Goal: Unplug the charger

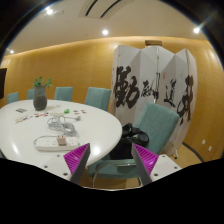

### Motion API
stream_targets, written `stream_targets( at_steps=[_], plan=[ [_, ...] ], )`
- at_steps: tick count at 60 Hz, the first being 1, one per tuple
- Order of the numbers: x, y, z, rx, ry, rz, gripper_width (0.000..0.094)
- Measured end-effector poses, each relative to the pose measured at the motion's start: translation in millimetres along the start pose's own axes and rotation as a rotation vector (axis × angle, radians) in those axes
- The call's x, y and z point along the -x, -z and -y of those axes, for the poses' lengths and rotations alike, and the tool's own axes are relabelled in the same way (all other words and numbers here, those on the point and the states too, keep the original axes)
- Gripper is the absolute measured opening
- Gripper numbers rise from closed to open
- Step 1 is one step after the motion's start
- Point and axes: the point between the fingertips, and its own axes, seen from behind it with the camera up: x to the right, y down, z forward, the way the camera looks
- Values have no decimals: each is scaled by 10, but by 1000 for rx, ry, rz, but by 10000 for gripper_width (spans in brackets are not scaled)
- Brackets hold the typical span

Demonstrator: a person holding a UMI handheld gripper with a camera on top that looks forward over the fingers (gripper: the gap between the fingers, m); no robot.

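Observation:
A white power strip (pixel 55 142) lies near the front edge of the round white table (pixel 95 128), beyond and to the left of my left finger. A white charger with a tangle of white cable (pixel 62 124) lies on the table behind the strip. My gripper (pixel 110 160) is open and empty, with its two magenta pads (pixel 76 157) spread wide apart. It hovers over a teal chair seat beside the table, short of the strip.
A potted plant in a dark vase (pixel 40 96) stands at the table's far left. Teal chairs (pixel 152 128) ring the table. A white folding screen with black calligraphy (pixel 150 85) stands behind on the right. A dark bag (pixel 121 148) lies under the table.

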Motion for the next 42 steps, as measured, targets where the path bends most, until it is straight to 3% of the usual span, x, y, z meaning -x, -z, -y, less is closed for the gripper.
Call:
stream_targets(
  at_steps=[21, 32, 42],
  plan=[
    [103, -25, -435, 56, 3, 38, 867],
    [907, -250, -833, 83, 7, 221, 870],
    [1692, -567, -796, 85, 35, 346, 875]
  ],
)
